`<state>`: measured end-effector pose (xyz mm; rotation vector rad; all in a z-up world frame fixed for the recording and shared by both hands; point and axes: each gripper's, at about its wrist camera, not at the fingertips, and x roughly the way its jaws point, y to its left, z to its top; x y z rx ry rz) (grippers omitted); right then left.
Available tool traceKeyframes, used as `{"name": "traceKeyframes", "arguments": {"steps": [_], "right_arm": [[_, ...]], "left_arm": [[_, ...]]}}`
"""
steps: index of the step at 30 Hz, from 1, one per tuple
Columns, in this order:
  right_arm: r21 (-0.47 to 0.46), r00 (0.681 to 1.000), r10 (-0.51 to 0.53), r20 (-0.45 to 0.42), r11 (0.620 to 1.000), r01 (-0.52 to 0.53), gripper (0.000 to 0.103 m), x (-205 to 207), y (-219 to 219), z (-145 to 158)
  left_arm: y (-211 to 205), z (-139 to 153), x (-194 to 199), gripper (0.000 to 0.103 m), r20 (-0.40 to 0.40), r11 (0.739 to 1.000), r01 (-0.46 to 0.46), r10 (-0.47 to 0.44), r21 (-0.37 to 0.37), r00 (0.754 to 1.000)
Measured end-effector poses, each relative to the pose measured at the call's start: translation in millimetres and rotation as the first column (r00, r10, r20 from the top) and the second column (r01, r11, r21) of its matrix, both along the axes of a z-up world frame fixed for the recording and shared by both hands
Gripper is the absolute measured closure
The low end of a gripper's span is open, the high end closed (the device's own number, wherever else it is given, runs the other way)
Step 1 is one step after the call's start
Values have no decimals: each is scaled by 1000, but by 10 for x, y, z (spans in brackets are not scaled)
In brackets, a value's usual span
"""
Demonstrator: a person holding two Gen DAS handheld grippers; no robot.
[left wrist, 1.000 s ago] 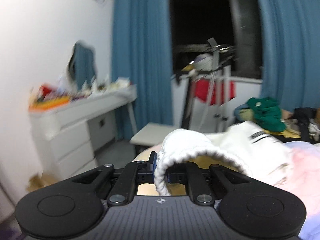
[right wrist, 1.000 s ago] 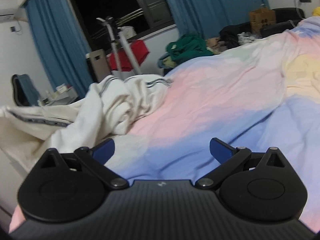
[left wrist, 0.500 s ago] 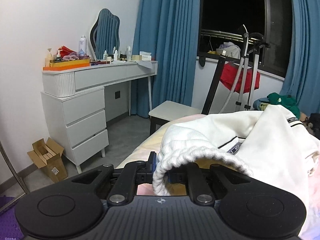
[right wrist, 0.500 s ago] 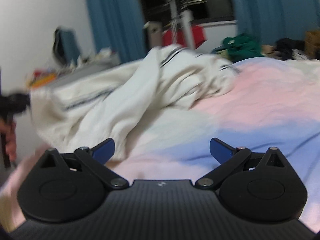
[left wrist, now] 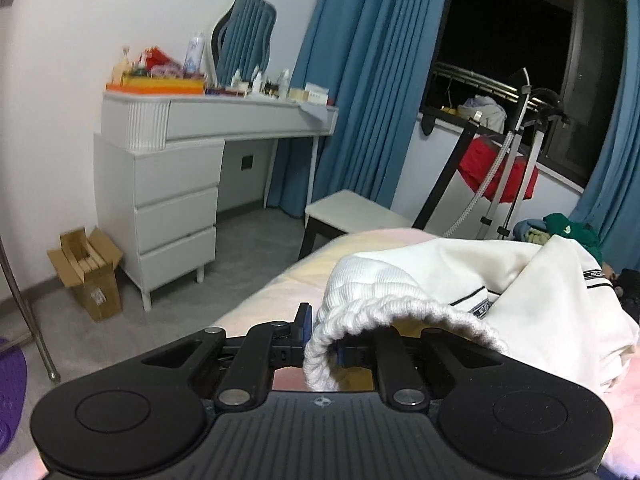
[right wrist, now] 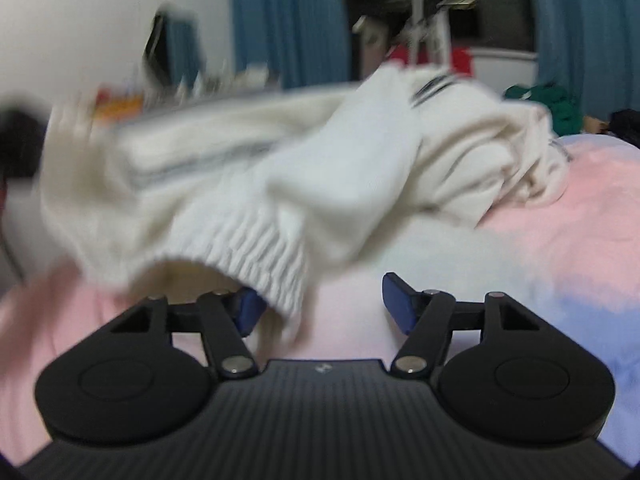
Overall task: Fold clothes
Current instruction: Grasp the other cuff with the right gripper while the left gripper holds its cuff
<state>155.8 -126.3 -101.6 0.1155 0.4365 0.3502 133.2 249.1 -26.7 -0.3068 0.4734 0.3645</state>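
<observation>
so far the white sweatshirt [left wrist: 500, 280] is lying bunched and creased on the pastel bedspread [right wrist: 560, 240], no fold showing yet; judging by that, the task is only beginning and the spreading-out and every fold are remaining. its ribbed hem [left wrist: 384, 312] is arching over the left gripper [left wrist: 320, 334], whose fingers are pinching the knit edge between them. in the blurred right view a ribbed cuff [right wrist: 256, 264] is hanging just in front of the right gripper [right wrist: 320, 308], drooping by the left finger [right wrist: 248, 308]; those fingers are standing apart, gripping nothing.
</observation>
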Motion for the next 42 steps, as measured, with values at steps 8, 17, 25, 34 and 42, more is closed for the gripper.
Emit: {"name": "traceKeyframes", "arguments": {"steps": [8, 17, 25, 34, 42], "right_arm": [[78, 992, 58, -110, 996, -50, 88, 171, 116, -136], [-14, 999, 30, 30, 999, -29, 92, -302, 123, 359], [-64, 999, 15, -41, 998, -17, 92, -656, -130, 581], [-110, 993, -21, -117, 994, 8, 92, -771, -186, 379], [-131, 986, -60, -155, 991, 39, 92, -736, -152, 190]], "left_arm": [[-39, 1, -30, 89, -55, 999, 35, -36, -12, 998], [-29, 249, -530, 66, -71, 989, 116, -122, -89, 990], [-90, 376, -1021, 59, -79, 972, 151, -167, -179, 983], [-388, 367, -1190, 54, -99, 960, 257, -268, -115, 958], [-514, 343, -1114, 41, -114, 955, 271, -284, -117, 952]]}}
